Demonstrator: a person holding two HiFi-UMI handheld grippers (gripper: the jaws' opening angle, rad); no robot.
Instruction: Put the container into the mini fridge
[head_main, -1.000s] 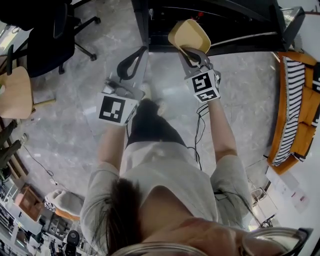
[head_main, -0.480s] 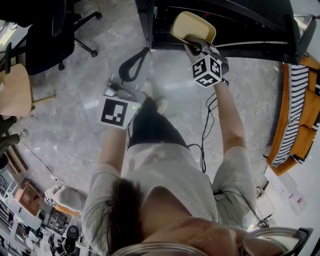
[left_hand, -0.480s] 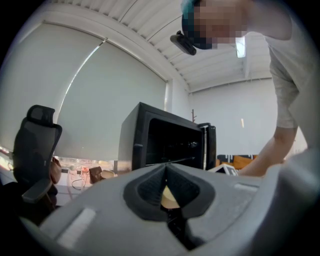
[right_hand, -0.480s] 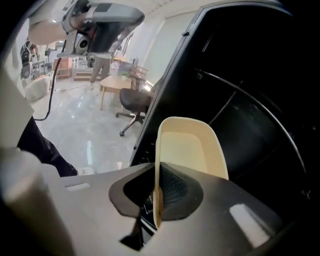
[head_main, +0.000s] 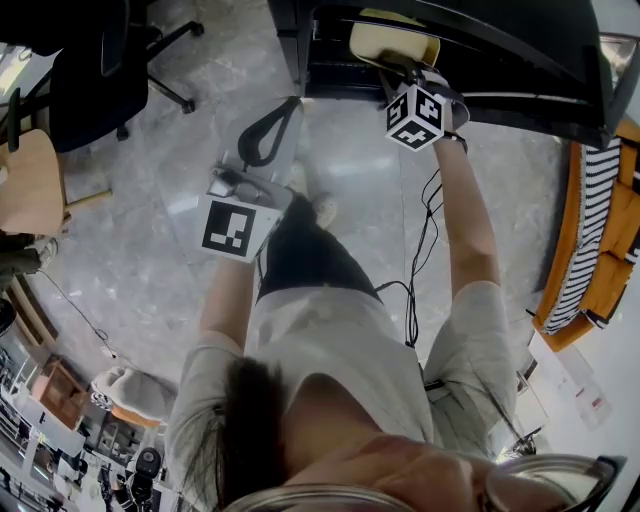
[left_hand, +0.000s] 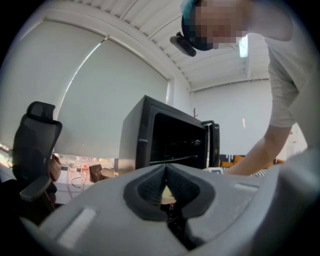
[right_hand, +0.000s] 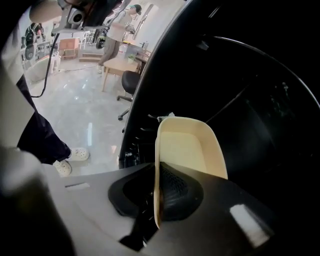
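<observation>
Container (right_hand: 187, 147) wall between right tool (right_hand: 157, 199) jaws, partly inside mini fridge (right_hand: 260, 100)

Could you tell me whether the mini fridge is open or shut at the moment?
Open: the mini fridge shows its dark interior, its door stands swung aside, and the container reaches into it.

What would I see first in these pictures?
The cream container stands out, pinched by its rim in the right gripper at the mouth of the open black fridge. The left gripper hangs shut and empty over the grey floor.
</observation>
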